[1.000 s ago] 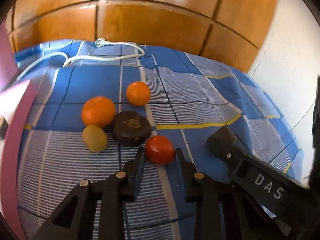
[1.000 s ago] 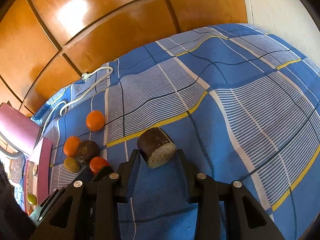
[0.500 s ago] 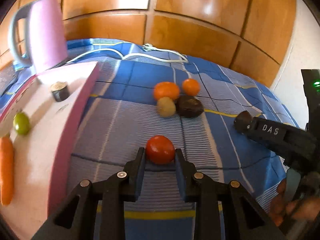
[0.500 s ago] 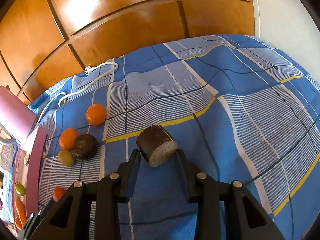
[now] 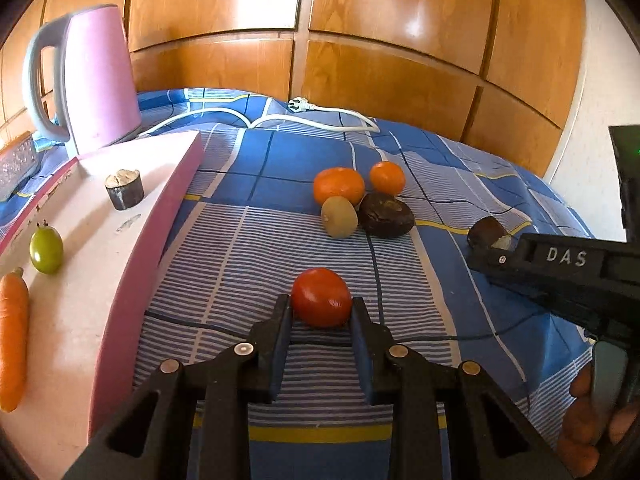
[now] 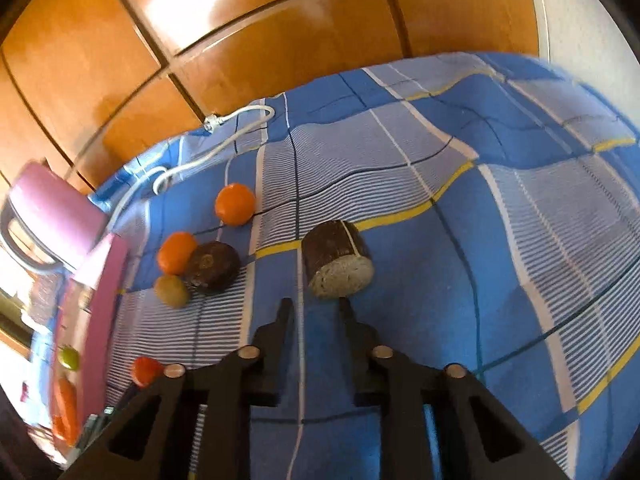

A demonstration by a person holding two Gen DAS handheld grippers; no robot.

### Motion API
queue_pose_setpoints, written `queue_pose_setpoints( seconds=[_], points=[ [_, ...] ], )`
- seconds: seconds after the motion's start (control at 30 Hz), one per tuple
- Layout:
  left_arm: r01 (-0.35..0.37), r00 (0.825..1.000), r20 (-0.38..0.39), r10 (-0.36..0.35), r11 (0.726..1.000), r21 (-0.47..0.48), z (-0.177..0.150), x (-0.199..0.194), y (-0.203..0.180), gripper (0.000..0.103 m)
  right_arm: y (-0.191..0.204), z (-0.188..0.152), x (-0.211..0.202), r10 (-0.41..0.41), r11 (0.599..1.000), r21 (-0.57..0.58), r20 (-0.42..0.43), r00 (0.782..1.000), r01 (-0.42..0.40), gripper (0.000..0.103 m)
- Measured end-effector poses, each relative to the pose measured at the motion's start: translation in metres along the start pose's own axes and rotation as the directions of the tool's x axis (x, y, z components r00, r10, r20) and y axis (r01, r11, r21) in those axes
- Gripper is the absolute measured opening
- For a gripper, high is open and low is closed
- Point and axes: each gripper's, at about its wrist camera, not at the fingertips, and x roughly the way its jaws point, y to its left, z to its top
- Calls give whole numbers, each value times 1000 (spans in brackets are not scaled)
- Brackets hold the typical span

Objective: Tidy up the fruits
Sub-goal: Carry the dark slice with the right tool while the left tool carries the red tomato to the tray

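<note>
My left gripper [image 5: 320, 312] is shut on a red tomato [image 5: 321, 297] and holds it above the blue checked cloth. On the cloth lie two oranges [image 5: 339, 185] [image 5: 387, 177], a kiwi [image 5: 339, 216] and a dark round fruit [image 5: 386, 215]. My right gripper [image 6: 315, 308] is open and empty; a dark cut piece [image 6: 337, 265] with a pale face lies just beyond its tips. The pink board [image 5: 100, 248] at left carries a carrot [image 5: 12, 336], a green tomato [image 5: 47, 249] and a dark stub [image 5: 124, 189].
A pink kettle [image 5: 94, 76] stands behind the board, with a white cable [image 5: 320, 118] and plug on the cloth. Wooden panels rise at the back. The right gripper's body [image 5: 560, 268] crosses the right of the left wrist view.
My left gripper has lifted the tomato away from the fruit group and pulled back toward the board. My right gripper has drawn back off the cut piece, which now lies free.
</note>
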Motion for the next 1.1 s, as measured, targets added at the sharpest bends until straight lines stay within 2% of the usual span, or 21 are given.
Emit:
queue_pose_setpoints(
  seconds=[0.17, 0.23, 0.3, 0.5, 0.67, 0.73, 0.87, 1.1],
  points=[
    [7, 1000, -6, -7, 1000, 17, 1, 1, -3, 36, 2, 2, -2, -34, 999, -2, 19, 999, 34, 36],
    [8, 1000, -8, -8, 999, 31, 1, 1, -6, 39, 1, 3, -5, -51, 999, 9, 38, 998, 51, 50],
    [6, 1000, -8, -6, 999, 36, 1, 1, -7, 40, -1, 5, -6, -71, 997, 17, 51, 996, 70, 53],
    [21, 1000, -11, -21, 1000, 11, 1, 1, -5, 40, -1, 11, -1, -110, 994, 6, 62, 992, 110, 53],
    [31, 999, -11, -31, 1000, -5, 2, 1, -3, 40, 16, 16, 13, -176, 977, -104, 93, 980, 185, 53],
    [35, 999, -9, -36, 999, -27, 2, 1, 0, 39, 17, 16, 17, -176, 975, -122, 80, 981, 185, 37],
    [30, 999, -10, -31, 998, -55, 2, 0, 5, 30, 15, 15, 15, -177, 974, -125, 80, 981, 186, 37],
    [36, 999, -12, -37, 998, -58, 2, -2, 7, 28, 22, 8, 14, -168, 969, -171, 57, 984, 176, 37]
  ],
)
